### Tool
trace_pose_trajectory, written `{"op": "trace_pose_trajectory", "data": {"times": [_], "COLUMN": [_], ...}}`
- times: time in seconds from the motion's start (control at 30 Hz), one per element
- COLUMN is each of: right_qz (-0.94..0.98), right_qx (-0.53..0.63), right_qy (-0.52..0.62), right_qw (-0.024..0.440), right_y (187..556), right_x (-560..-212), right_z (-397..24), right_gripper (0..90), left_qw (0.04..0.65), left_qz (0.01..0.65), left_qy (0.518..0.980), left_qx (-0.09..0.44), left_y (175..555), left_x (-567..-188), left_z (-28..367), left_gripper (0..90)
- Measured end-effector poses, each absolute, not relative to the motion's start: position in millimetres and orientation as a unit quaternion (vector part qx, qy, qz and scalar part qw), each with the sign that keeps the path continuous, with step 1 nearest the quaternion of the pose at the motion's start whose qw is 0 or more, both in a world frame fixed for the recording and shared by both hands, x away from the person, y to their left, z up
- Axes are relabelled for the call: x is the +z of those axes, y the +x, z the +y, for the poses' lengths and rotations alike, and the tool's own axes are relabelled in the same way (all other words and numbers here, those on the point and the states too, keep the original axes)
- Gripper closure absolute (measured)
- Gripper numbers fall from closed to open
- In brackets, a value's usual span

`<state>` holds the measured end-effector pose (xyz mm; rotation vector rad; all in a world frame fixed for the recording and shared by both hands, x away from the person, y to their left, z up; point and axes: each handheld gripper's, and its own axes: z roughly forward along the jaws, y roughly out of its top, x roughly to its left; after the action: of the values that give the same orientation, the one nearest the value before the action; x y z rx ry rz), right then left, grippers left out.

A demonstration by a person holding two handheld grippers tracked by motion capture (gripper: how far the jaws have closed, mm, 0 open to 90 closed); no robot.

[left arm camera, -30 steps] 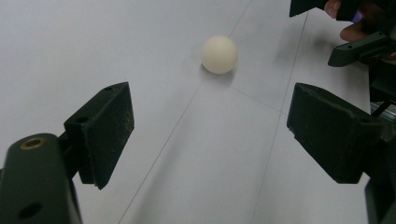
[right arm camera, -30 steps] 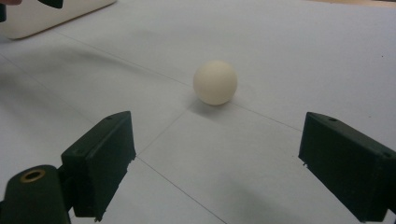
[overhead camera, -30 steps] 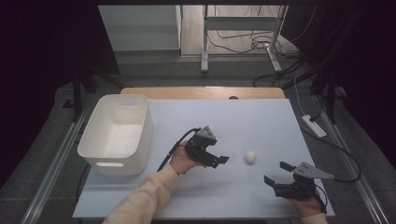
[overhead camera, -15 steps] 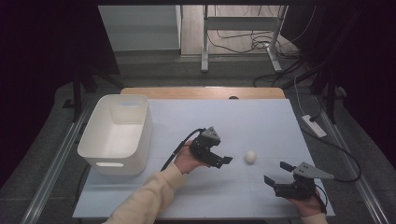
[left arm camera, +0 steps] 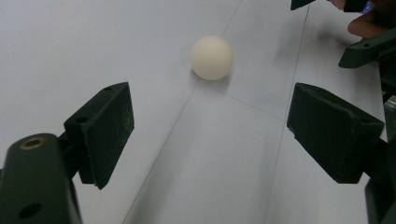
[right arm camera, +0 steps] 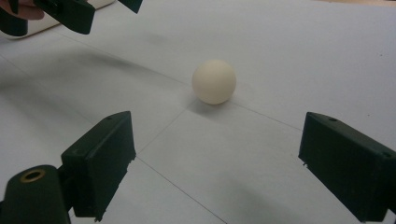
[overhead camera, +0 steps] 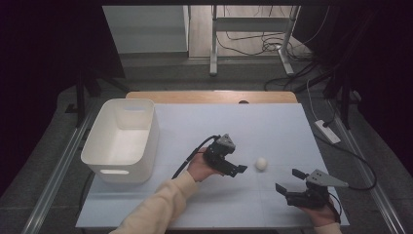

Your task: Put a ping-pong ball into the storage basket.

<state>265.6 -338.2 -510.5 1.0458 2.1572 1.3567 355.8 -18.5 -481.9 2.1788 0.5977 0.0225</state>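
Just ahead of the open left claw [overhead camera: 239, 169] lies the ball [overhead camera: 261, 164].

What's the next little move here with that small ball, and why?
Probably ease the left gripper forward until its open jaws straddle the ball, then close. The ball lies free on the table, just ahead of those jaws and roughly centred between them in the left gripper view; the right gripper waits farther off, also open.

The left tool [overhead camera: 233, 168] hovers with its 2 jaws wide apart. The right tool [overhead camera: 288, 181], held low, also gapes, nothing between its jaws.
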Motion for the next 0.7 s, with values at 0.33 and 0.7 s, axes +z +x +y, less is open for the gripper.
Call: {"op": "trace_pose_trajectory", "data": {"times": [0.33, 0.7], "right_qz": [0.768, 0.768], "right_qx": [0.484, 0.485], "right_qy": [0.372, 0.372], "right_qw": [0.192, 0.192], "right_y": [265.7, 265.6], "right_x": [-510.5, -510.3], "right_z": [-338.5, -338.5], "right_gripper": [10.4, 10.5], "left_qw": [0.424, 0.421], "left_qz": [0.233, 0.231], "left_qy": [0.875, 0.877], "left_qx": [0.006, 0.005], "left_y": [359.4, 362.8], "left_x": [-487.1, -491.9], "left_z": [-28.5, -34.9], "left_gripper": [15.7, 15.7]}}
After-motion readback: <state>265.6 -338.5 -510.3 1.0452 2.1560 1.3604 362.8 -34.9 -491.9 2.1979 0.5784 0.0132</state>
